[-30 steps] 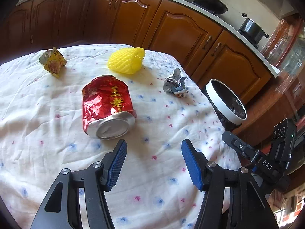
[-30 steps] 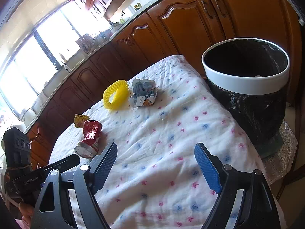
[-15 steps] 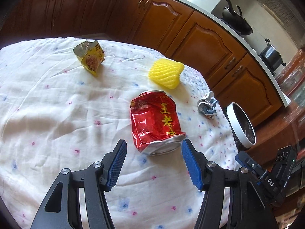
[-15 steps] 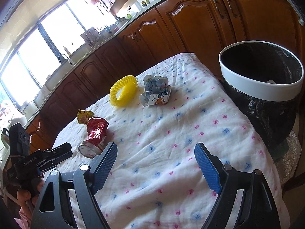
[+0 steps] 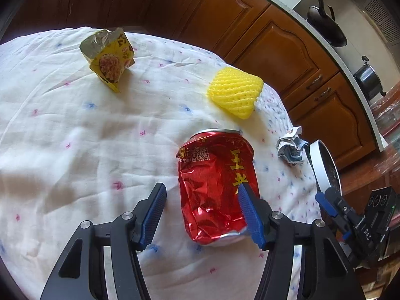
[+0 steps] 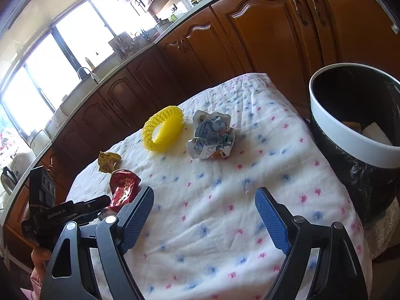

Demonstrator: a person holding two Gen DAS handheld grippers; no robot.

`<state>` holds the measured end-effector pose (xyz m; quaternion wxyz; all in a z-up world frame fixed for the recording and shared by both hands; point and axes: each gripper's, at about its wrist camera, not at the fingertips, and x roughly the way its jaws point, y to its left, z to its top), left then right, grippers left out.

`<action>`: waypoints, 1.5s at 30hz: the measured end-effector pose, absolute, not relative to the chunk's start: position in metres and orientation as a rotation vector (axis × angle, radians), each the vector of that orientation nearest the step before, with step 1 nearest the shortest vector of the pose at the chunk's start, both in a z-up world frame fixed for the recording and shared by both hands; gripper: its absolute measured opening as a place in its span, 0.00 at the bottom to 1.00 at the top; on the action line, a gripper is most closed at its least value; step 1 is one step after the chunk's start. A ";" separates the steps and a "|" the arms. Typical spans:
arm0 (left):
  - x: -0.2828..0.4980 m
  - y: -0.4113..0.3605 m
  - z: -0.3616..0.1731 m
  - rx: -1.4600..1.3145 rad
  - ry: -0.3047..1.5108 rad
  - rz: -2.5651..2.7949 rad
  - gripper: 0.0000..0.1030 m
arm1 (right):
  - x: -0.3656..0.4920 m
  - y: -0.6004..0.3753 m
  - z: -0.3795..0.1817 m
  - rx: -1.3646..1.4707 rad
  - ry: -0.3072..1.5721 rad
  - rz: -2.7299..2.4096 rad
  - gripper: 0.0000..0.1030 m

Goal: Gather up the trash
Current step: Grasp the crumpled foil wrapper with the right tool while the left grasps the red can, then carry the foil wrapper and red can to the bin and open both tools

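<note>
A crushed red can [image 5: 212, 157] lies on its side on the white flowered tablecloth [image 5: 75, 137]. My left gripper [image 5: 202, 187] is open and straddles the can's near end. Its right pad overlaps the can's side, and its left pad stands clear with cloth showing between. Farther off lie a yellow foam net [image 5: 235, 92], a yellow snack packet [image 5: 110, 55] and a crumpled printed wrapper [image 5: 290, 147]. My right gripper [image 6: 203, 192] is open over bare cloth, with nothing between its fingers. The wrapper [image 6: 212, 137] and net [image 6: 162, 128] lie ahead of it. A white-rimmed bin [image 6: 350, 147] with a black liner stands at its right.
The bin stands beside the table's far right edge and holds some scraps. Wooden kitchen cabinets [image 6: 262, 37] curve around behind the table. Pots [image 5: 370, 80] sit on the counter. A hand holds the left gripper's body [image 6: 62, 215] at the table's left side.
My left gripper has moved in and lower toward the can, which now lies between its fingers instead of ahead of them. My right gripper has shifted a little; the bin now sits farther right.
</note>
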<state>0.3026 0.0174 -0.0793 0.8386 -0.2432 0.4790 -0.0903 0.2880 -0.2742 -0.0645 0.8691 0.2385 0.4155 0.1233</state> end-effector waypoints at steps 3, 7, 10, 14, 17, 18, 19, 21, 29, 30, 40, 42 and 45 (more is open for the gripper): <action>0.310 0.011 -0.082 -0.509 1.006 -0.193 0.56 | 0.305 -0.276 -0.066 0.500 0.874 0.255 0.82; 0.316 -0.003 -0.081 -0.491 0.999 -0.230 0.41 | 0.328 -0.274 -0.068 0.472 0.873 0.245 0.82; 0.321 -0.015 -0.081 -0.468 1.000 -0.261 0.33 | 0.347 -0.271 -0.075 0.456 0.895 0.237 0.82; 0.321 -0.025 -0.078 -0.434 0.980 -0.280 0.29 | 0.368 -0.266 -0.089 0.431 0.928 0.221 0.73; 0.320 -0.032 -0.073 -0.403 0.959 -0.293 0.26 | 0.378 -0.263 -0.096 0.417 0.957 0.225 0.43; 0.319 -0.034 -0.072 -0.393 0.953 -0.295 0.25 | 0.377 -0.263 -0.097 0.409 0.957 0.221 0.41; 0.318 -0.036 -0.070 -0.389 0.948 -0.298 0.24 | 0.375 -0.263 -0.095 0.403 0.945 0.222 0.33; 0.317 -0.039 -0.068 -0.385 0.939 -0.304 0.23 | 0.368 -0.264 -0.089 0.387 0.925 0.215 0.28; 0.304 -0.059 -0.052 -0.324 0.893 -0.339 0.22 | 0.330 -0.291 -0.068 0.453 0.861 0.205 0.24; 0.301 -0.063 -0.049 -0.310 0.886 -0.346 0.22 | 0.324 -0.295 -0.067 0.464 0.855 0.205 0.24; 0.290 -0.102 -0.030 -0.231 0.857 -0.433 0.22 | 0.266 -0.331 -0.044 0.513 0.796 0.159 0.24; 0.289 -0.111 -0.027 -0.219 0.854 -0.448 0.22 | 0.258 -0.338 -0.041 0.517 0.786 0.144 0.24; 0.289 -0.124 -0.024 -0.202 0.853 -0.468 0.22 | 0.248 -0.349 -0.037 0.525 0.771 0.119 0.24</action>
